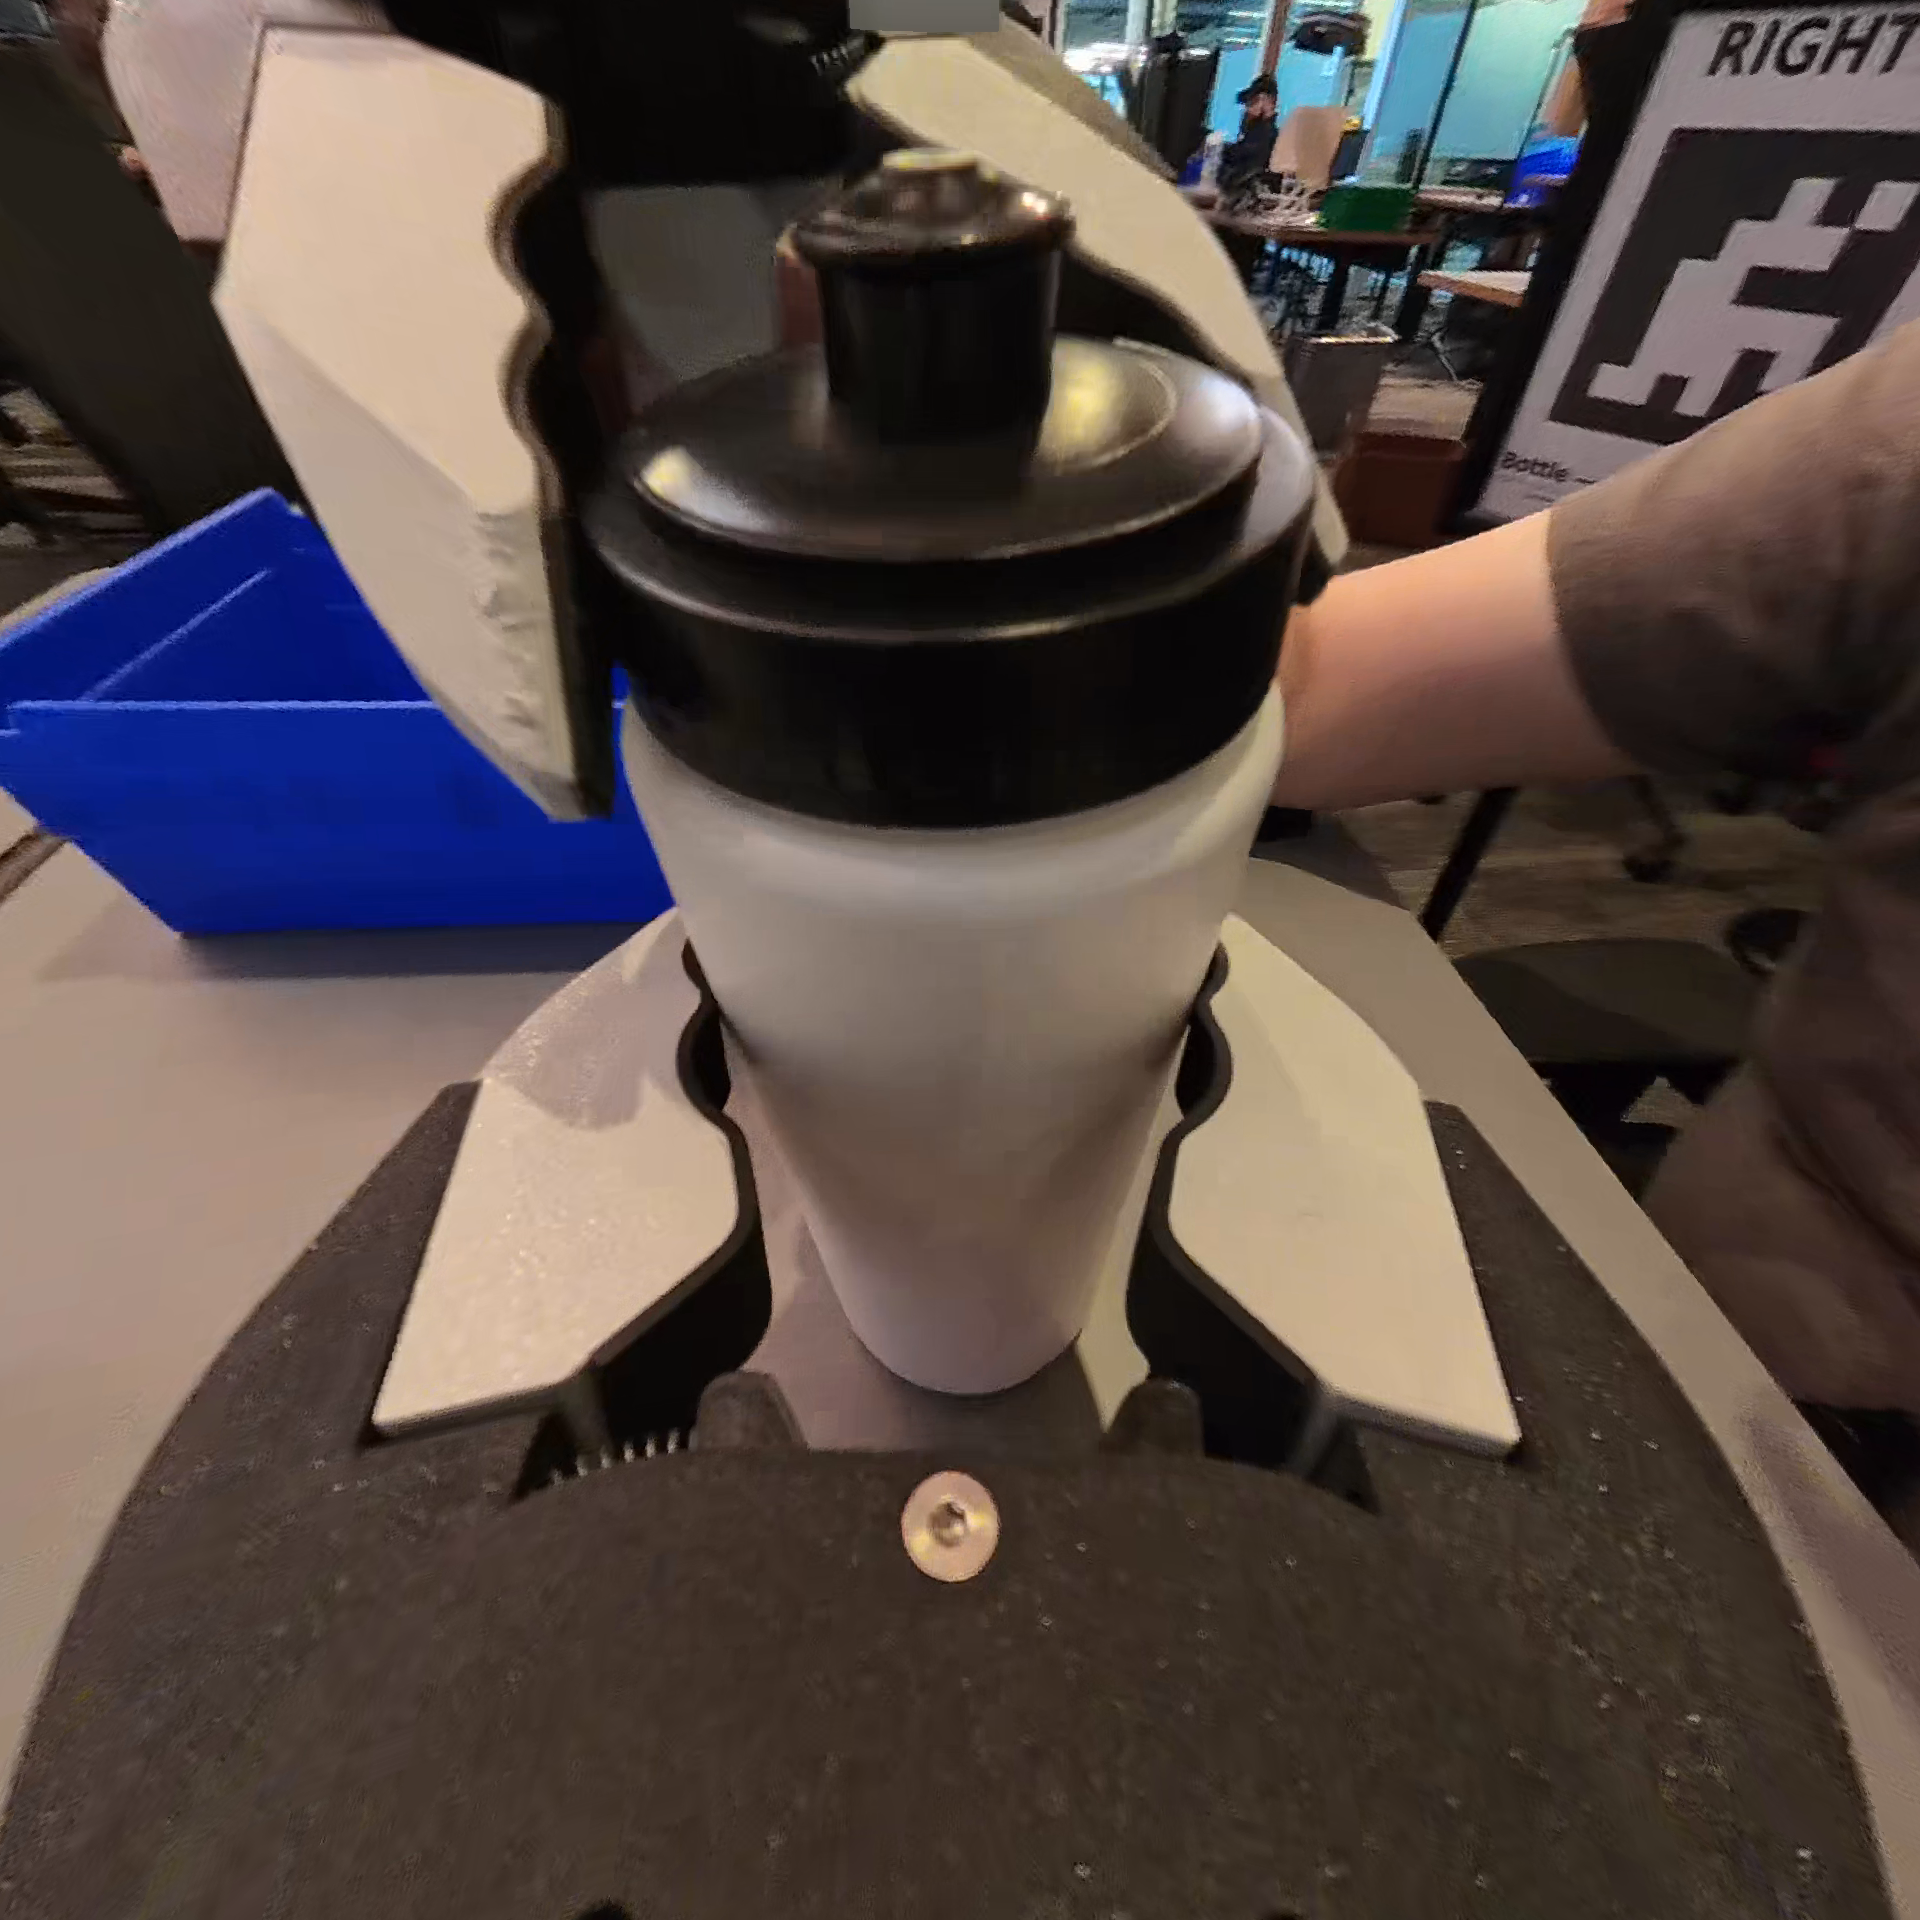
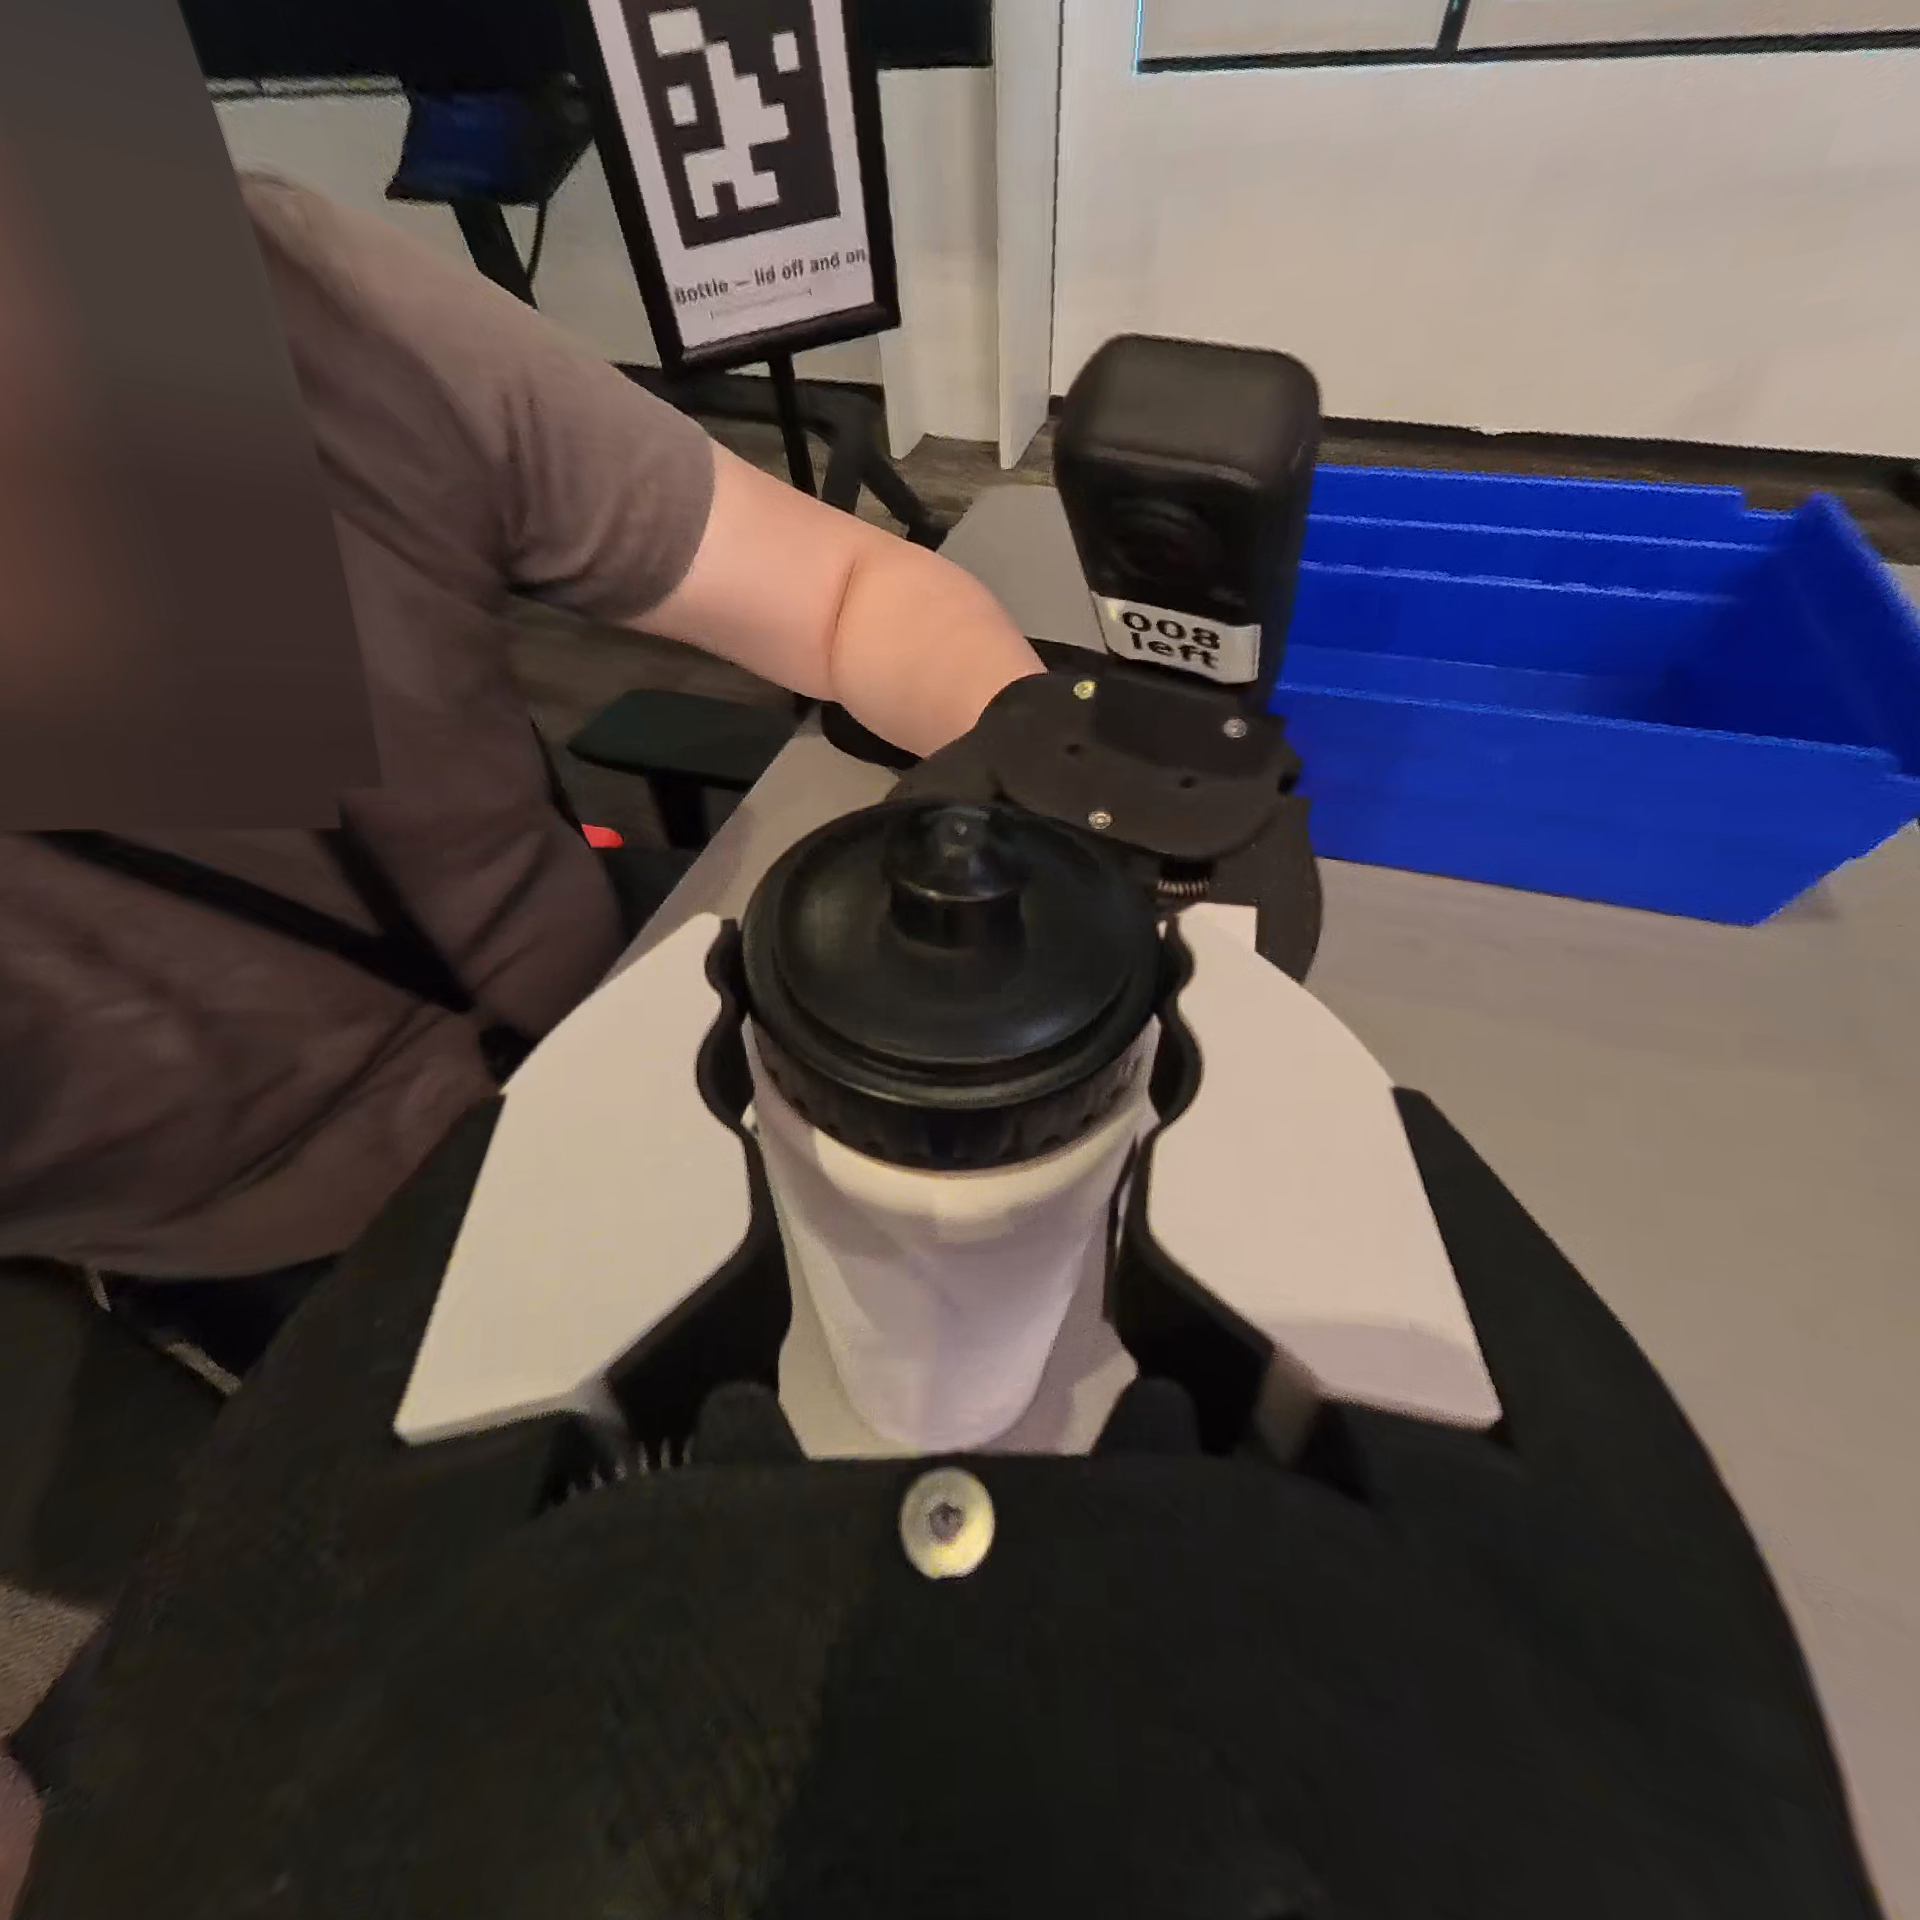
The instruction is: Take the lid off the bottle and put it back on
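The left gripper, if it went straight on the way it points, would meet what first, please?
The white bottle: the left gripper already grips its body, so it blocks the way. Beyond lies the right gripper at the black lid.

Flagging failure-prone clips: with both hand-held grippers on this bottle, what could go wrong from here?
1. The left hand-held gripper clamps the smooth, tapered white bottle low on its body; twisting the lid could make it spin or slip.
2. The right hand-held gripper grips only the black lid at its rim, so it might slide off.
3. The blue bin stands close; a slip could knock it.
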`<action>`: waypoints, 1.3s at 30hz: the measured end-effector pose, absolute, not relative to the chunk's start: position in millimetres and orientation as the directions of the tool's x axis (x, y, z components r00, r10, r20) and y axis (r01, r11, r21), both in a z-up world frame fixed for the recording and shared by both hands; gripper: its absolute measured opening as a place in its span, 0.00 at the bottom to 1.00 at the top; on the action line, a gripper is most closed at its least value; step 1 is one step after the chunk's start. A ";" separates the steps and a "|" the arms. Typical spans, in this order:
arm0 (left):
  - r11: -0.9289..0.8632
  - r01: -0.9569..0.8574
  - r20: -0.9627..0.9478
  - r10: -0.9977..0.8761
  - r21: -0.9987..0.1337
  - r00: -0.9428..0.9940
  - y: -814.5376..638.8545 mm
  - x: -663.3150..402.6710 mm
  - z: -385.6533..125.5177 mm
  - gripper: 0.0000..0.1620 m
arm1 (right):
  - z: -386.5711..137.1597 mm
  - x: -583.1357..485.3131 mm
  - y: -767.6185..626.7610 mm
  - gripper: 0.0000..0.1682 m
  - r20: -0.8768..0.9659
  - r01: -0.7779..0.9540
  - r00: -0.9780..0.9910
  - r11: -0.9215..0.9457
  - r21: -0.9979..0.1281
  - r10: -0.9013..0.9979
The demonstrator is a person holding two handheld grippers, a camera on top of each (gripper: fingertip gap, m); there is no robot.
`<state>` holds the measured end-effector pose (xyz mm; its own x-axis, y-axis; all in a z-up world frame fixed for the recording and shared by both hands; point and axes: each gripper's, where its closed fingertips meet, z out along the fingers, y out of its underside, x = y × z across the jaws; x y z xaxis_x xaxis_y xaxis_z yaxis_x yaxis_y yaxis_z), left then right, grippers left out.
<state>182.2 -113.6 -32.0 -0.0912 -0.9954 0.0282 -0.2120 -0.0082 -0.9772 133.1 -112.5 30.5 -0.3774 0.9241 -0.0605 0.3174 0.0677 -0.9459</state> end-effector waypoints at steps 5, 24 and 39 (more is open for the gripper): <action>-0.014 -0.240 -0.033 -0.981 -0.971 0.191 -69.3 173.8 -32.7 0.53 | 37.2 126.0 -73.0 0.52 -0.054 0.392 -0.047 -0.032 -0.919 0.997; 0.015 -0.318 -0.071 -0.984 -0.948 0.166 -78.6 175.4 -35.0 0.53 | 30.0 142.1 -86.1 0.44 0.030 0.580 0.016 0.015 -0.815 0.999; -0.095 -0.218 -0.035 -0.850 -0.971 0.526 -18.7 140.7 -31.7 0.53 | 71.3 110.9 -35.1 0.52 0.059 0.152 0.302 0.013 -0.988 0.951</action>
